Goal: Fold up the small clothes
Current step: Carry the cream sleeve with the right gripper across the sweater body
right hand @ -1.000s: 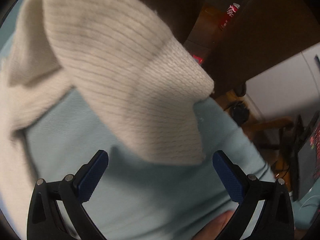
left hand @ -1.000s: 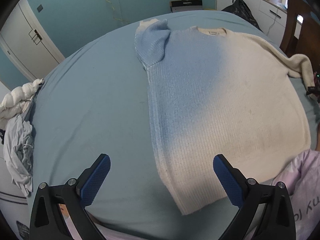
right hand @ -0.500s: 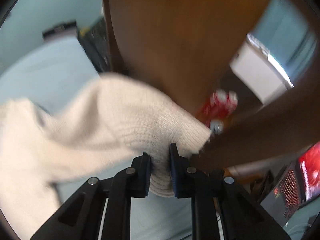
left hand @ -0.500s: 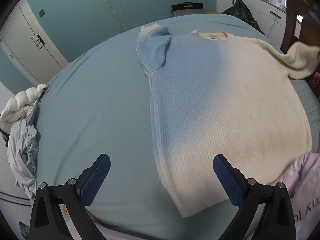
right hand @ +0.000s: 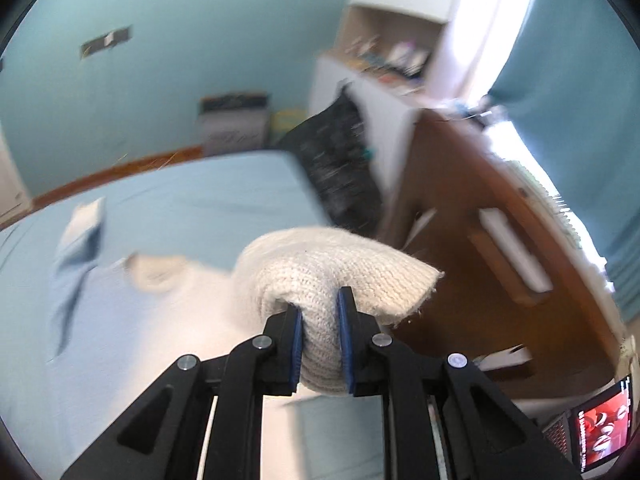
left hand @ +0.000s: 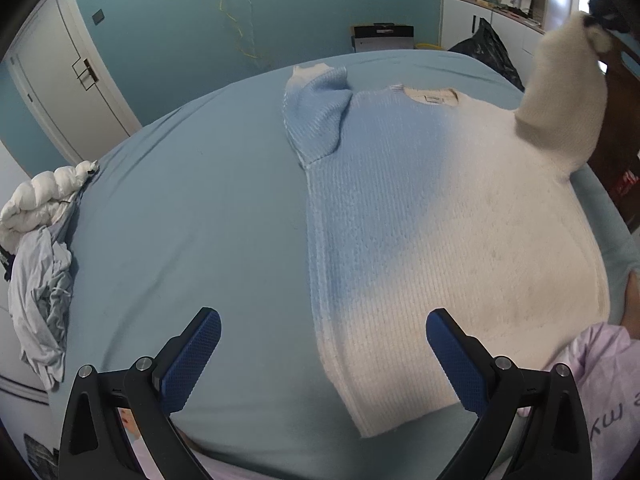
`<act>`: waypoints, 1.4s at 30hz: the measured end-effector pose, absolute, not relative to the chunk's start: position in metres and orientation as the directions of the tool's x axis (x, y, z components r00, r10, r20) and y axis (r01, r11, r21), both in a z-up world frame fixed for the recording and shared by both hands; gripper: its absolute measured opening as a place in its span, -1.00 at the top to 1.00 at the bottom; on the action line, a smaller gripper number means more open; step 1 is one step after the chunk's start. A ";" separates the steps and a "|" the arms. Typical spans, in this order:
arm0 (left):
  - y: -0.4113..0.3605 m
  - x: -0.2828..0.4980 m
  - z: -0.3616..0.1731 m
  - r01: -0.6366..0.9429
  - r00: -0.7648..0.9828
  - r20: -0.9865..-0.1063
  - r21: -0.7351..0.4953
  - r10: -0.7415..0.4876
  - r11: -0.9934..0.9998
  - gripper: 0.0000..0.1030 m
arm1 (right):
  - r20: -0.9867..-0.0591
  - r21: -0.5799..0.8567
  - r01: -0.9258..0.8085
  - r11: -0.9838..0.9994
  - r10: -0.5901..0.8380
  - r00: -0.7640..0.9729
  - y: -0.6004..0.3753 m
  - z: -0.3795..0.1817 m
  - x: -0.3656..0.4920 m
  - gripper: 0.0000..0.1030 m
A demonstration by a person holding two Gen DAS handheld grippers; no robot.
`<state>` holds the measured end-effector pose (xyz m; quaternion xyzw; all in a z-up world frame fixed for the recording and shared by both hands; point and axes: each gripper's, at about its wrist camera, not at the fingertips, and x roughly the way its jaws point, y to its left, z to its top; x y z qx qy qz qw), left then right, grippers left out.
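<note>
1. Left wrist view, left edge: a crumpled grey garment [left hand: 38,292] and a white quilted bundle [left hand: 44,200] lie at the side of the bed [left hand: 192,216].
2. Lower centre: the left tongs [left hand: 323,354] stand wide apart above the blue sheet, holding nothing.
3. Centre to right: the sweater [left hand: 440,220], shading from blue to cream, lies flat on the bed, its left sleeve [left hand: 318,120] folded onto the body.
4. Upper right: the cream right sleeve [left hand: 564,92] rises clear of the bed.
5. Right wrist view, centre: the right tongs [right hand: 320,332], having just closed, pinch the cuff [right hand: 340,276] between narrow jaws, above the blurred sweater body.
</note>
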<state>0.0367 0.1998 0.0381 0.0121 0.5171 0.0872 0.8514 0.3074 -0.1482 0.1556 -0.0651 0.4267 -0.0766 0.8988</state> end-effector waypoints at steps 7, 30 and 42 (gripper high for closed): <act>0.206 0.033 0.043 -0.141 0.469 -0.872 0.081 0.138 0.987 -1.00 | -0.879 0.130 -0.367 0.921 0.278 0.387 -0.047 0.072 0.265 -0.02; 0.209 0.035 0.028 -0.152 0.424 -0.885 0.140 0.192 0.978 -1.00 | -0.881 -0.322 0.200 0.925 -0.370 0.293 -0.282 -0.180 0.264 -0.72; 0.208 0.034 0.036 -0.153 0.442 -0.879 0.122 0.178 0.981 -1.00 | -0.920 -0.132 0.398 0.908 -0.262 0.292 -0.372 -0.181 0.211 -0.69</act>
